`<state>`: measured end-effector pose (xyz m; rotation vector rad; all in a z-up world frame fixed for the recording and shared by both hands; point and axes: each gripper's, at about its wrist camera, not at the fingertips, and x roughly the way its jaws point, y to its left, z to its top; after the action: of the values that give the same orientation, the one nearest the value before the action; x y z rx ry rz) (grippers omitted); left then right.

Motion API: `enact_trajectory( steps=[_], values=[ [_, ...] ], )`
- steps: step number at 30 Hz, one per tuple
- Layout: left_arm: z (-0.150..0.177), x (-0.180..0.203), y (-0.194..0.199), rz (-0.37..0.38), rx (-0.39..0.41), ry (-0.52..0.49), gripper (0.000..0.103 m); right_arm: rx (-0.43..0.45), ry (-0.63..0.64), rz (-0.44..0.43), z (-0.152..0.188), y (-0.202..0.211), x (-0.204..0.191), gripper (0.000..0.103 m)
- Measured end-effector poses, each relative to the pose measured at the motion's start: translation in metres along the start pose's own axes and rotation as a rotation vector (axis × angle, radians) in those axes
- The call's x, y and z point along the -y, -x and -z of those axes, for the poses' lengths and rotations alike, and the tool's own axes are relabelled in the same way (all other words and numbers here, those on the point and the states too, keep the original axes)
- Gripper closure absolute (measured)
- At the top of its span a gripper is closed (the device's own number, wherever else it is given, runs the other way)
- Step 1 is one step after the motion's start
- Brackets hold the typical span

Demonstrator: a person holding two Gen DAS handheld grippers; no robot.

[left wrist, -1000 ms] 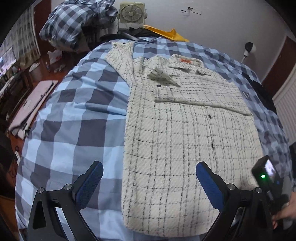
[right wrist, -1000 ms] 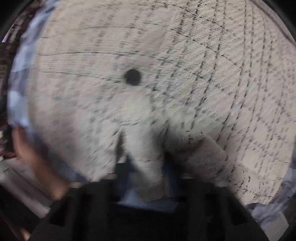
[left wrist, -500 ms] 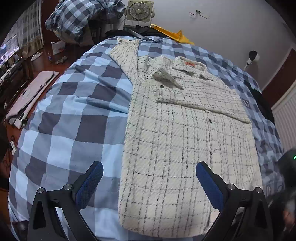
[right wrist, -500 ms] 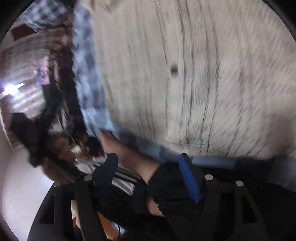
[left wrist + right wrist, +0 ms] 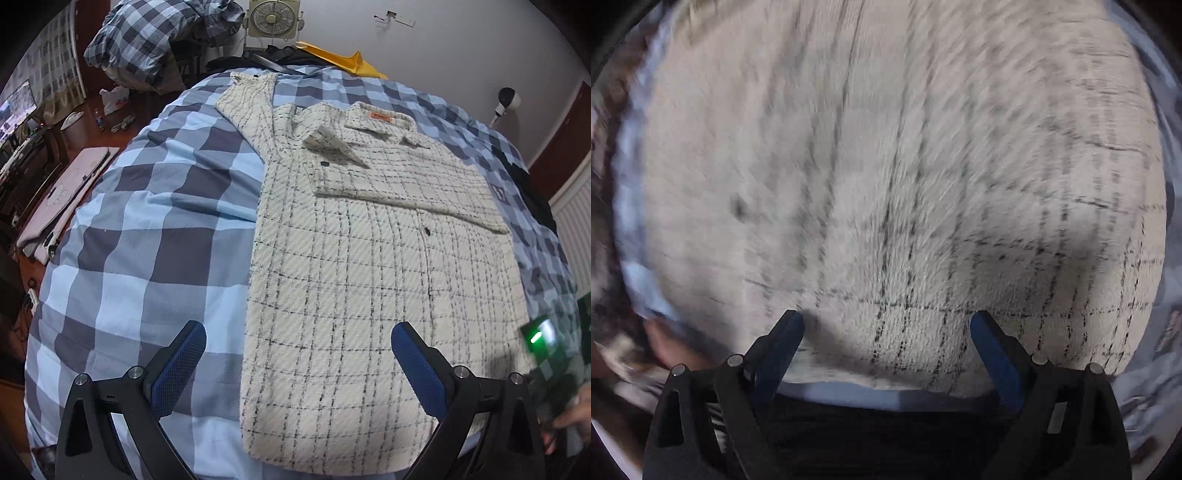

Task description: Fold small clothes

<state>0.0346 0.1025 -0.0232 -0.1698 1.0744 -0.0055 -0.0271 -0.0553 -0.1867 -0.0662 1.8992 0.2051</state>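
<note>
**Both tools spread above a shirt laid on the bed**

Left tool [image 5: 297,334] hangs with its blue pads wide apart, nothing between them, over the near edge of the cream checked shirt [image 5: 369,266]. The right tool [image 5: 886,325] has just been opening; its jaws stand apart close over the shirt's hem, gripping nothing, in a blurred view.

The shirt lies flat on a bed [image 5: 147,236] covered in blue and grey checks, collar far, one sleeve folded across the chest, the other reaching toward the far edge. To the shirt's left the cover is broad and bare; to its right only a narrow strip remains before the bed's edge.

Beyond the far edge stand a fan [image 5: 272,16], a yellow object [image 5: 343,61] and a heap of checked bedding [image 5: 155,40] against a pale wall. A wooden floor runs along the left side.
</note>
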Motion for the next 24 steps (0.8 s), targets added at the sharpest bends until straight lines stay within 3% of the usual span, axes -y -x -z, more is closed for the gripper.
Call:
enact_trajectory(
  steps=[3, 5, 7, 9, 13, 15, 21, 24],
  values=[
    [0.001, -0.001, 0.0, 0.004, -0.002, 0.005, 0.002, -0.163, 0.111, 0.115, 0.006, -0.034, -0.022, 0.013],
    [0.0, -0.001, 0.001, 0.014, 0.0, 0.007, 0.002, -0.133, 0.162, 0.123, 0.008, -0.026, -0.033, 0.013],
    [-0.002, 0.0, 0.002, 0.023, 0.007, 0.009, 0.002, -0.01, 0.146, 0.006, 0.006, 0.001, -0.043, 0.013],
    [-0.006, 0.001, 0.004, 0.024, 0.021, 0.007, 0.002, 0.085, 0.132, -0.042, 0.003, 0.017, -0.048, 0.013],
    [-0.009, 0.005, 0.002, -0.038, 0.05, -0.018, 0.002, 0.306, 0.09, 0.038, -0.007, 0.029, -0.061, 0.013],
    [-0.009, 0.004, 0.0, -0.064, 0.052, -0.029, 0.002, 0.405, 0.105, -0.02, -0.015, 0.03, -0.076, 0.013],
    [-0.011, -0.004, -0.01, -0.102, 0.023, -0.018, 0.002, 0.617, -0.002, -0.256, -0.049, 0.026, -0.083, 0.013],
    [-0.026, -0.007, -0.017, -0.139, 0.012, -0.033, 0.002, 0.678, -0.065, -0.234, -0.064, 0.015, -0.086, 0.013]
  ],
)
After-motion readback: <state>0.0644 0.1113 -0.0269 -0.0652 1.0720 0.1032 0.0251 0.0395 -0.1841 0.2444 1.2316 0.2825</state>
